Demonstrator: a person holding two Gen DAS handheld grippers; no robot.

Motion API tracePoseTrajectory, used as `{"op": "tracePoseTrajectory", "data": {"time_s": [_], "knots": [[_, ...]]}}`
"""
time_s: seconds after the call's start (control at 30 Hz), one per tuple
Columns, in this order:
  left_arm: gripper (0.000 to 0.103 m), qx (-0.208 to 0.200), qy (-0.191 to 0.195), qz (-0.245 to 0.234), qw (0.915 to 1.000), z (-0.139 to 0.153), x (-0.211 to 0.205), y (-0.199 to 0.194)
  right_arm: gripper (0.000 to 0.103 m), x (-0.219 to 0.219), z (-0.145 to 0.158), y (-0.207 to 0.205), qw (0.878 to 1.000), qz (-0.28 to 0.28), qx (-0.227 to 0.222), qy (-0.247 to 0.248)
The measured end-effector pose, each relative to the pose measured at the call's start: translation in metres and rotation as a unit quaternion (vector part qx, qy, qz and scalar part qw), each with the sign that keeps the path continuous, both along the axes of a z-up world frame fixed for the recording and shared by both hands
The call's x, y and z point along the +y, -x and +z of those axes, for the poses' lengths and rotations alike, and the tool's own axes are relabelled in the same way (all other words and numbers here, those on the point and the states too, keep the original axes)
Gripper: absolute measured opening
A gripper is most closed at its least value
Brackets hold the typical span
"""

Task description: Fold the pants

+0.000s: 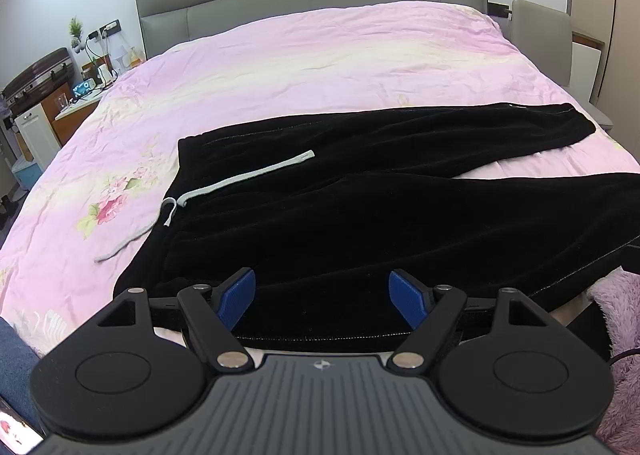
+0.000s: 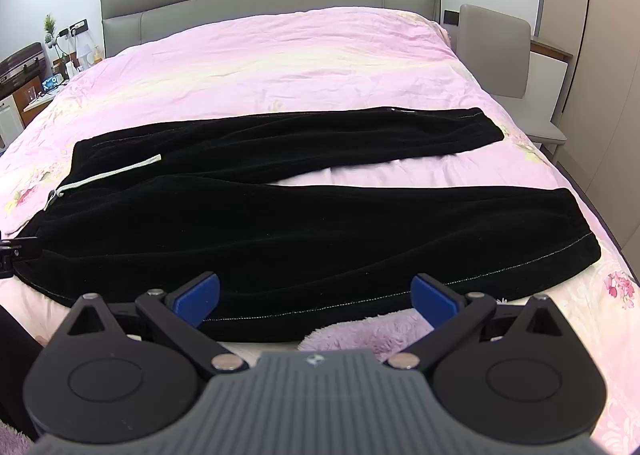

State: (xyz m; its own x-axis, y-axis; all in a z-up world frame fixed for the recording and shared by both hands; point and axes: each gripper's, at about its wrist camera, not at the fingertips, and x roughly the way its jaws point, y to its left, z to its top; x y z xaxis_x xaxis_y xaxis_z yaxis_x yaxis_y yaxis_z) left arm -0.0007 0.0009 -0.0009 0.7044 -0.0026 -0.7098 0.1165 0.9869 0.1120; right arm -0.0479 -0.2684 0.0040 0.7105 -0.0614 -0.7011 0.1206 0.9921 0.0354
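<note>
Both grippers, left gripper (image 1: 322, 297) and right gripper (image 2: 316, 299), hang with jaws wide open, holding nothing, at the near hem. Beyond, black pants (image 2: 280, 223) lie unfolded across the bed (image 2: 280, 63), long axis left-right, waistband at frame left, nearer the left gripper.

Black pants (image 1: 360, 207) before gaping left tongs (image 1: 322, 297)

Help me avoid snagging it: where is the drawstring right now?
The grey drawstring lies at the waistband end of the black pants, at left in both views; one end lies on the pants, the other trails onto the pink duvet.
</note>
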Motion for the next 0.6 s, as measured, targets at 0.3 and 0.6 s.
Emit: {"op": "tracePoseTrajectory", "data": {"time_s": [0.3, 0.6], "knots": [[0.09, 0.0, 0.001, -0.003, 1.0, 0.0023, 0.0048, 0.0001, 0.098, 0.0012, 0.001, 0.0, 1.0, -0.001, 0.007, -0.001], [0.09, -0.005, 0.003, 0.0, 1.0, 0.0018, -0.0013, 0.001, 0.098, -0.0008, 0.0043, 0.0023, 1.0, -0.003, 0.005, 0.0]]}}
